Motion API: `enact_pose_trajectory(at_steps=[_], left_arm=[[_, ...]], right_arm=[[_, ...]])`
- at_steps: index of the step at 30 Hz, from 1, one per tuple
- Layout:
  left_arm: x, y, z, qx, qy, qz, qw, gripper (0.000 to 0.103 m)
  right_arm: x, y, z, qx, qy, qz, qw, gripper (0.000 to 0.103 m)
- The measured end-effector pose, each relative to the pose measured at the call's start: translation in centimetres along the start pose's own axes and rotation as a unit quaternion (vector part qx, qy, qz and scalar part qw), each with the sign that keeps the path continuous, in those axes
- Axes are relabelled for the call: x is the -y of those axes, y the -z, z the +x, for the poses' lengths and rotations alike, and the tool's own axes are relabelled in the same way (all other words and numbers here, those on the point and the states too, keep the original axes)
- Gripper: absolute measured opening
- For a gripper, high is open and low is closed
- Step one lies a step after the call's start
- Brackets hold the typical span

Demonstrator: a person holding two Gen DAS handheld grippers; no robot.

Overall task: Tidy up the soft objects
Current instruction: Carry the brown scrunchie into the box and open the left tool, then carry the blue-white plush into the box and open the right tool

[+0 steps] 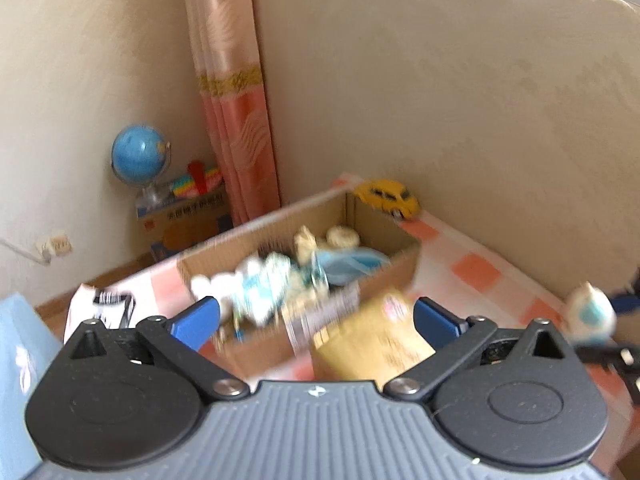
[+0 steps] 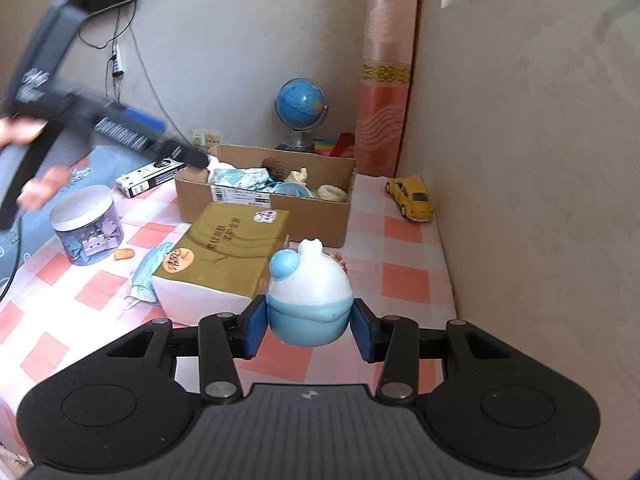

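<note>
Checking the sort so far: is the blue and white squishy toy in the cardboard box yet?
Out. The right gripper holds the squishy toy above the checkered cloth, short of the cardboard box.

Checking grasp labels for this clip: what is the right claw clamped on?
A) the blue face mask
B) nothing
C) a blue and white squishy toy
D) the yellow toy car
C: in the right wrist view the right claw has its blue pads pressed against both sides of the blue and white squishy toy.

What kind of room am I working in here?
Probably a home bedroom or child's room: a checked cloth-covered surface set in a wall corner, a pink curtain, a globe, and a yellow toy car.
</note>
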State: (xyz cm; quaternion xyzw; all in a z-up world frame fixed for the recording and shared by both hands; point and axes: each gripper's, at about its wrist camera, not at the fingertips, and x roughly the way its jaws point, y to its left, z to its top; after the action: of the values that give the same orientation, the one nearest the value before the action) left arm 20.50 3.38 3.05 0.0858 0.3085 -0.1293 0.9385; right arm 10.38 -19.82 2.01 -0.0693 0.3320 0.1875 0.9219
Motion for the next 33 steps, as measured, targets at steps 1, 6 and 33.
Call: enact_pose_trajectory(at_steps=[1,6,33], left_arm=[[0.3,0.8,-0.5,-0.003,-0.005,-0.001,1.0,0.103],[1.9,3.6,-2.7,-0.004,-0.042,0.003,0.9991,0.103],[3.0,8.9,-5.7,0.009,0.024,-0.084,0.9961,0.102]], right_arm=[[-0.1,-0.2,0.1,-0.002,-0.002,-0.001,1.0,0.049],[-0.8,-1.2,0.1,-0.004,-0.004,-0.014,1.0,0.049],[1.6,-15.3,11.4,-0.029,-0.032,-0.034,0.998,0.05]])
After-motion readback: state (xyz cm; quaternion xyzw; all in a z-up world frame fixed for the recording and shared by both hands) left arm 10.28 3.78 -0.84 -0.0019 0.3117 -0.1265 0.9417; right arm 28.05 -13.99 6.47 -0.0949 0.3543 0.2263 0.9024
